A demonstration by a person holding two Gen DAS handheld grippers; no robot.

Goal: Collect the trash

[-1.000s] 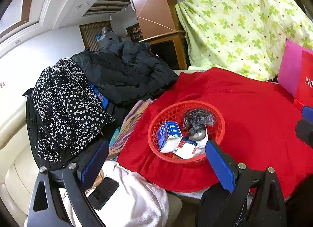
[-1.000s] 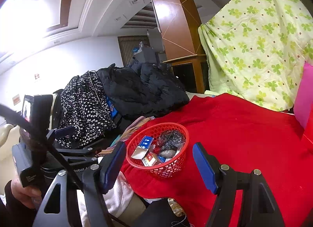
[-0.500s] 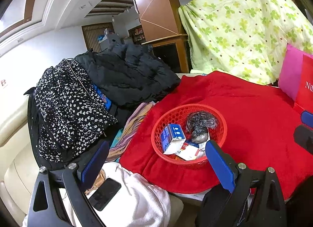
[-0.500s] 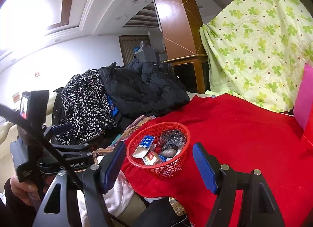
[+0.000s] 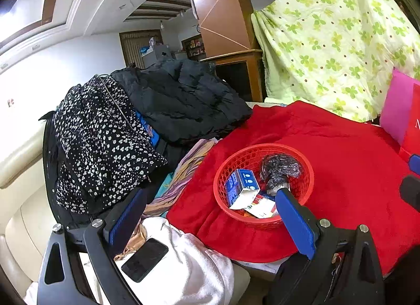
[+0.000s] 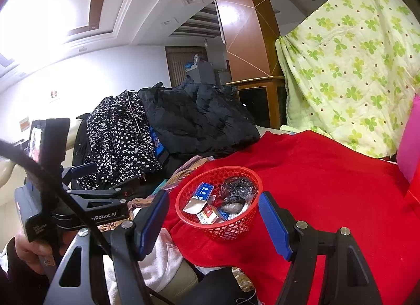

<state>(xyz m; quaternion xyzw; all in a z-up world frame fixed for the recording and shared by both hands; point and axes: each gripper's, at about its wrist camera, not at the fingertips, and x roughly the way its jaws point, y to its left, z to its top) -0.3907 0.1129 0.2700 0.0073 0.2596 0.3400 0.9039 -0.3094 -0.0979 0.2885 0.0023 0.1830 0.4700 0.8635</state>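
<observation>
A red mesh basket point(image 5: 223, 173) point(image 6: 252, 179) rests on a red blanket point(image 5: 354, 173) point(image 6: 328, 173). Inside lie a blue and white carton point(image 5: 240, 186) point(image 6: 200, 196), a red and white packet point(image 5: 262, 206) point(image 6: 207, 214) and a crumpled dark plastic wrapper point(image 5: 279, 171) point(image 6: 236, 192). My left gripper point(image 5: 210, 213) stands open just short of the basket, with nothing between its blue pads. My right gripper point(image 6: 214, 217) is open too, near the basket's front rim, and holds nothing.
Black and flowered coats point(image 5: 131, 126) point(image 6: 162, 131) are heaped to the left of the basket. A phone point(image 5: 144, 259) lies on white cloth below. A green flowered quilt point(image 5: 336, 42) hangs behind. A pink and red bag point(image 5: 401, 113) stands at the right. A person's hand point(image 6: 26, 249) holds the left gripper.
Both views have barely shifted; the basket and its contents stay as they were, and both grippers stay open.
</observation>
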